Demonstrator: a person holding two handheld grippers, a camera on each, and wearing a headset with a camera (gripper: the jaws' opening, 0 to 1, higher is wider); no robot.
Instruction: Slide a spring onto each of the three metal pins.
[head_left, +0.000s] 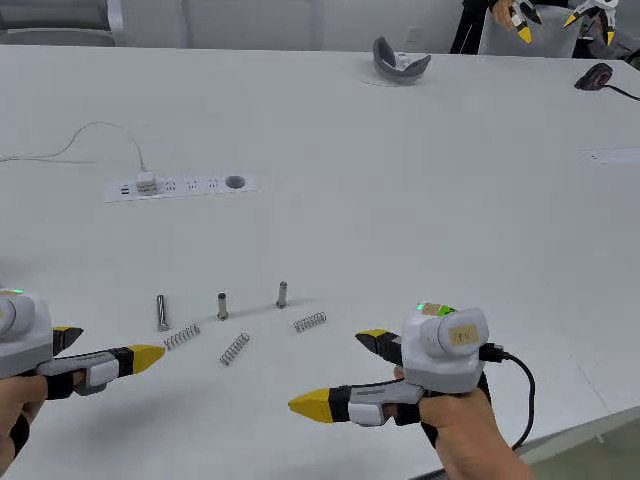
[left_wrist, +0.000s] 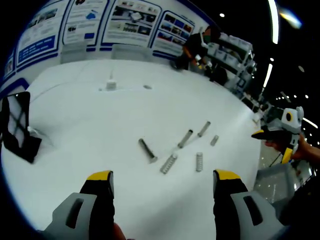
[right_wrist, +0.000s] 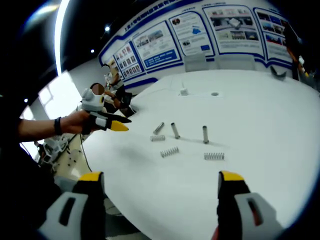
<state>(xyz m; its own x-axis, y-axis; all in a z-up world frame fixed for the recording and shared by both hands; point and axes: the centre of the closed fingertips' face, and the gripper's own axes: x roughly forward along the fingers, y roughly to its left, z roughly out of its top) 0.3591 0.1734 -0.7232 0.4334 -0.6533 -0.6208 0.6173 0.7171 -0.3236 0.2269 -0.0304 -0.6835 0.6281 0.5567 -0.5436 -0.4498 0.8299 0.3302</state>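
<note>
- Desk (head_left: 400, 200): white. All the task parts sit toward its near edge, left of centre.
- Three pins in a row roughly along the near edge:
  - left pin (head_left: 162, 311) looks to be lying on its side
  - middle pin (head_left: 222, 305) upright
  - right pin (head_left: 282, 294) upright
- Three springs flat on the desk on the near-edge side of the pins, none on a pin:
  - left spring (head_left: 181, 336) just beside the left pin's near end; can't tell if they touch
  - middle spring (head_left: 235, 348) closest to the near edge, apart from the pins
  - right spring (head_left: 310, 321) near the right pin, apart from it
- Left gripper (head_left: 107, 345): at the near-left corner, jaws spread wide, nothing between them. Yellow tip points at the left spring, not touching.
- Right gripper (head_left: 336, 370): at the near edge, right of the springs, jaws apart and empty, tips aimed left toward the springs, clear of them.
- Power strip (head_left: 180, 185): mid-desk toward the left edge, white plug (head_left: 146, 182) in it, cable (head_left: 80, 132) running off to the left edge.
- Far edge: a grey curved item (head_left: 400, 60); can't tell what it is.
</note>
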